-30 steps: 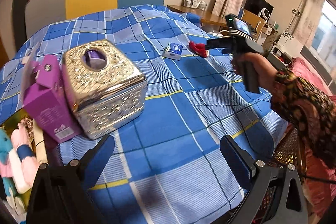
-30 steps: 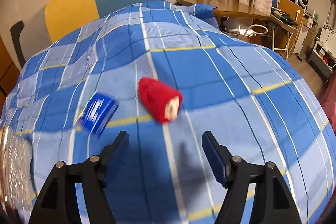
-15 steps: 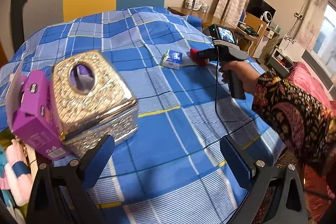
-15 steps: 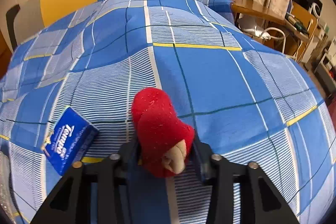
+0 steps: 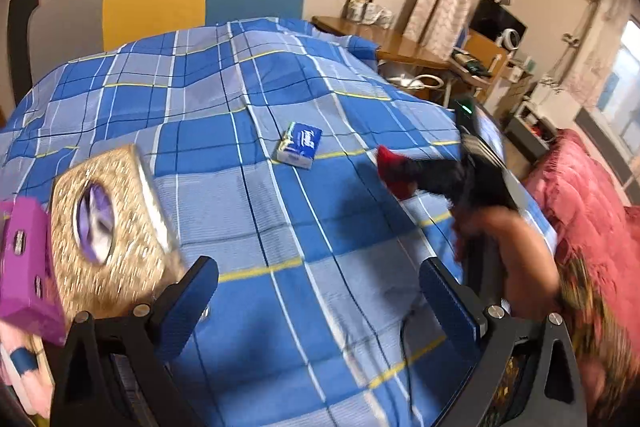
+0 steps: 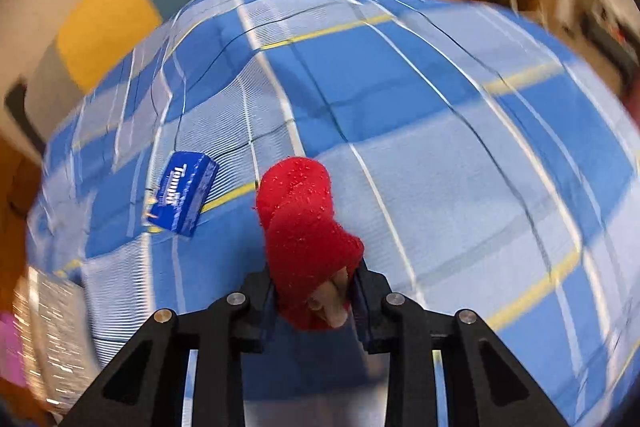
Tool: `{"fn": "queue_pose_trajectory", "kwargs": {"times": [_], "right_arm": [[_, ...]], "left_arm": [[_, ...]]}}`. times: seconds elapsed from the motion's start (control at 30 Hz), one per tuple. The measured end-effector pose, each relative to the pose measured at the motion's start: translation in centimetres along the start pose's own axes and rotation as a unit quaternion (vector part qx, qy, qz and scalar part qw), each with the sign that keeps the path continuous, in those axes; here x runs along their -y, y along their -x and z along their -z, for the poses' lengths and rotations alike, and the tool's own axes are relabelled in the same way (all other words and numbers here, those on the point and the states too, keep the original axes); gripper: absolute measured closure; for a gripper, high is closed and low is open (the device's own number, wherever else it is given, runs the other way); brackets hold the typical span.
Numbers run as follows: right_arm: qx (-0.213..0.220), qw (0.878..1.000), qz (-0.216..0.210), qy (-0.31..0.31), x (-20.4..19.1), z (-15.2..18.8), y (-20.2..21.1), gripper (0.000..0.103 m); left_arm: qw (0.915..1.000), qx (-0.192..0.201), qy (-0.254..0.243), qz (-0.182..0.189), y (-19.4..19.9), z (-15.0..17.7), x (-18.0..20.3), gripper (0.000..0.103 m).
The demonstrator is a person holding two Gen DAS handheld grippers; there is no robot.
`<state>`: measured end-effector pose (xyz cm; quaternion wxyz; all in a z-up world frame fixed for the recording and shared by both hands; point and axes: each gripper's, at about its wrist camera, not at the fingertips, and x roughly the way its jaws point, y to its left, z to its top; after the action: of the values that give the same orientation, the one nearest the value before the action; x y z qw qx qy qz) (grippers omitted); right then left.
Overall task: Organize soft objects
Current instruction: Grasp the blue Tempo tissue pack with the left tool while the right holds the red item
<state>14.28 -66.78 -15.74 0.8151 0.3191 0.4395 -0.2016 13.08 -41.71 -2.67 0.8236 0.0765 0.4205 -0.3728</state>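
Red sock, probably rolled, sits pinched in the right gripper, tissue pack at ten o'clock; left gripper gapes empty, ready to carry.

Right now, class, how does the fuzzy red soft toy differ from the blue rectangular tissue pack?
The fuzzy red soft toy is rounded and plain; the blue rectangular tissue pack is boxy with white lettering. The toy is clamped in the right gripper; the pack lies free. Both are over the blue checked bedspread.
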Motion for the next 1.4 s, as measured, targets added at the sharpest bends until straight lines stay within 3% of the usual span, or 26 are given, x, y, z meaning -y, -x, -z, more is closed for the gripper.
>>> {"fn": "queue_pose_trajectory", "kwargs": {"times": [0.1,0.4,0.5,0.7,1.1,1.23,1.3,1.33,1.4], "right_arm": [[0.014,1.000,0.004,0.013,-0.2,1.6,0.6,0.073],[-0.002,0.999,0.029,0.026,0.2,1.9,-0.6,0.073],[-0.010,0.999,0.041,0.020,0.5,1.9,-1.2,0.073],[-0.012,0.999,0.047,0.017,0.4,2.0,-1.5,0.073],[-0.021,0.999,0.038,-0.002,0.7,1.4,-1.9,0.073],[-0.024,0.999,0.031,-0.012,1.0,1.4,-1.8,0.073],[-0.024,0.999,0.029,-0.015,1.0,1.4,-1.9,0.073],[-0.024,0.999,0.028,-0.015,1.0,1.4,-1.9,0.073],[-0.025,0.999,0.028,-0.015,1.0,1.4,-1.8,0.073]], "left_arm": [[0.9995,-0.018,0.006,-0.026,-2.4,-2.5,0.7,0.002],[0.9935,-0.067,0.045,-0.080,-10.7,-8.1,0.2,0.002],[0.9905,-0.105,0.052,-0.072,-14.0,-9.2,0.3,0.002],[0.9904,-0.126,0.021,-0.053,-19.0,-10.5,0.5,0.002],[0.9890,-0.132,0.002,-0.066,-25.0,-11.7,-0.6,0.003],[0.9861,-0.150,-0.009,-0.070,-26.8,-11.5,-0.5,0.026],[0.9868,-0.139,-0.019,-0.080,-26.8,-11.4,-0.5,0.036],[0.9869,-0.135,-0.025,-0.085,-26.8,-11.5,-0.5,0.048],[0.9867,-0.135,-0.033,-0.085,-26.6,-11.5,-0.5,0.048]]}}
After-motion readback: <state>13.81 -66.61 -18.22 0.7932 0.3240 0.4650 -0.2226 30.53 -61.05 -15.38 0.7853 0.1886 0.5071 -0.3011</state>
